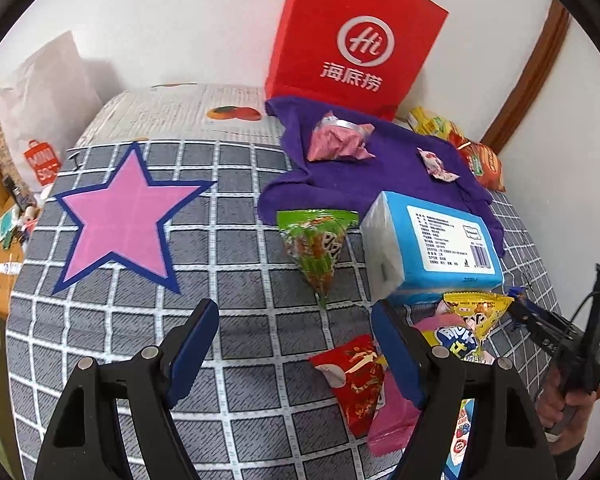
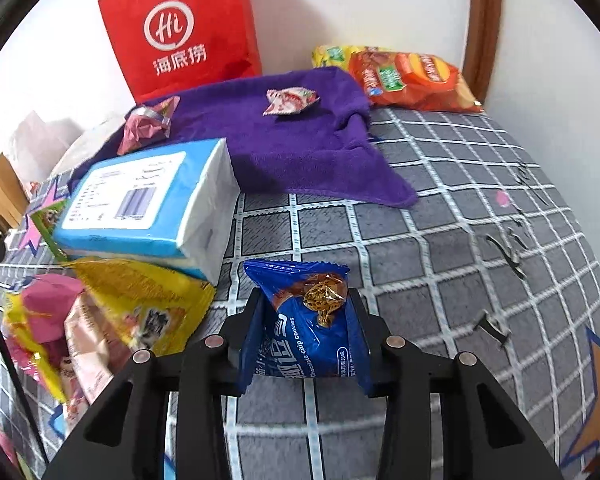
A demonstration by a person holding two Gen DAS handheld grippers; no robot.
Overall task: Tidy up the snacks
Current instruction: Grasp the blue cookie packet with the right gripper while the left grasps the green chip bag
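Note:
My right gripper (image 2: 306, 300) is shut on a blue chocolate chip cookie packet (image 2: 308, 328) and holds it above the checked cloth. My left gripper (image 1: 296, 320) is open and empty over the checked cloth, just left of a pile of snacks: a red packet (image 1: 356, 380), a pink packet (image 1: 392, 420) and a yellow packet (image 1: 476, 312). A green triangular snack (image 1: 316, 248) lies ahead of it. On the purple towel (image 2: 280, 144) lie a pink wrapped snack (image 2: 148, 124) and a small candy packet (image 2: 290, 100). An orange chip bag (image 2: 412, 80) lies at the back right.
A blue tissue pack (image 2: 148, 204) sits beside the towel. A red paper bag (image 2: 184, 28) stands against the wall. A pink star (image 1: 128, 216) is printed on the cloth. The right gripper (image 1: 516, 300) shows at the left wrist view's right edge.

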